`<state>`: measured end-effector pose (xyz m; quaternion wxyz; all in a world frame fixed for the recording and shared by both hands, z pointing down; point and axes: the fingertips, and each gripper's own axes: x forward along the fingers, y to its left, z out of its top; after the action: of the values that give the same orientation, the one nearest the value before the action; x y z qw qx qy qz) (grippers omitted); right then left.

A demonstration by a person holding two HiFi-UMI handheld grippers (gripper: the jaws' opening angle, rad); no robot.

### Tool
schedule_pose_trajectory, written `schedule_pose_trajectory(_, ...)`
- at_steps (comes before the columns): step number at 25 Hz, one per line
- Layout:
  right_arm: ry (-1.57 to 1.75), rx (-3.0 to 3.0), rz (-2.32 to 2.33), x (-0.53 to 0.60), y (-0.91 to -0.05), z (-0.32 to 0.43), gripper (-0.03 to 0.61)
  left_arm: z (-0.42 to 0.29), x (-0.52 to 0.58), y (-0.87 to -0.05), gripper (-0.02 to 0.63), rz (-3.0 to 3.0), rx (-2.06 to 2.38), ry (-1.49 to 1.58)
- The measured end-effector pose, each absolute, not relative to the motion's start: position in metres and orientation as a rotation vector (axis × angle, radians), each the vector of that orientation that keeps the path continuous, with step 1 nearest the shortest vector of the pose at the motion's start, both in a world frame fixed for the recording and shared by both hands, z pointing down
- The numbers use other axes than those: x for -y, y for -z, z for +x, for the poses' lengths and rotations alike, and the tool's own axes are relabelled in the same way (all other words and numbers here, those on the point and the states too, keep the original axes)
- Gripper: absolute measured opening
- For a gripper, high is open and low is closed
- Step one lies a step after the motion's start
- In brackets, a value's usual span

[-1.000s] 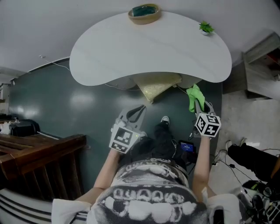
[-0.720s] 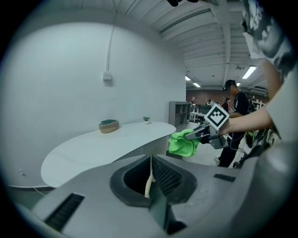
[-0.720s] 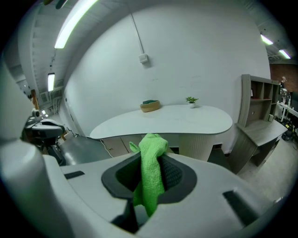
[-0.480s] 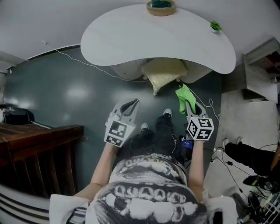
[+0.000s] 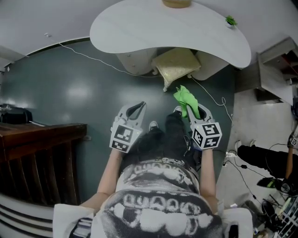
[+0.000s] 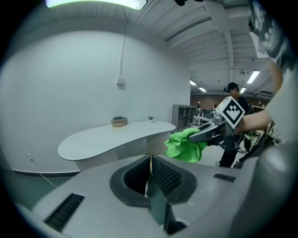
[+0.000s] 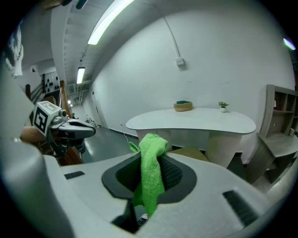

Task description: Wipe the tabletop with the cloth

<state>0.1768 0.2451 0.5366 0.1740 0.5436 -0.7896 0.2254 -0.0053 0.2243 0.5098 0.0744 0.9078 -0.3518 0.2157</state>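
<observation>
Two hand-held tools are carried low in front of the person, over the dark green floor (image 5: 70, 93) and well apart from the white kidney-shaped tabletop (image 5: 139, 28), so no wiping is under way at this moment. The right gripper (image 5: 192, 110) has its jaws pinched on a bright green terry cloth (image 5: 184, 99); its own view shows the fabric bunched up above the jaws and trailing down between them, a grip that looks firm enough for carrying but leaves only a small wad free to meet the surface. The left gripper (image 5: 139, 107) has its jaws pressed together on nothing, probably because one tool is enough for a cloth. The cloth hangs in the air, touching neither table nor floor. At the far edge of the tabletop stand a shallow tan bowl (image 5: 176, 3) and a small green potted plant (image 5: 230, 20), which a wide sweep would have to skirt; a pale yellow cushion (image 5: 176, 65) lies under the table's near edge, clear of the top
</observation>
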Motion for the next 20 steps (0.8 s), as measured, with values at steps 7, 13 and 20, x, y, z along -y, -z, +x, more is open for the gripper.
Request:
schedule_pose_trajectory(7, -0.614, 2.255, 1.503, -0.268, -0.536, 0.165, 0.066, -0.002, -0.243, -0.518, 0.012, 2.739, 1.015, -0.649)
schedule_pose_trajectory(13, -0.58, 2.246, 1.517, -0.276, -0.54, 0.174, 0.064, 0.01, -0.25, -0.519, 0.012, 2.788, 0.972, -0.646)
schedule_pose_trajectory(20, -0.58, 2.219, 1.551, -0.277, -0.545, 0.191, 0.064, 0.019, -0.255, -0.522, 0.012, 2.803, 0.933, -0.659)
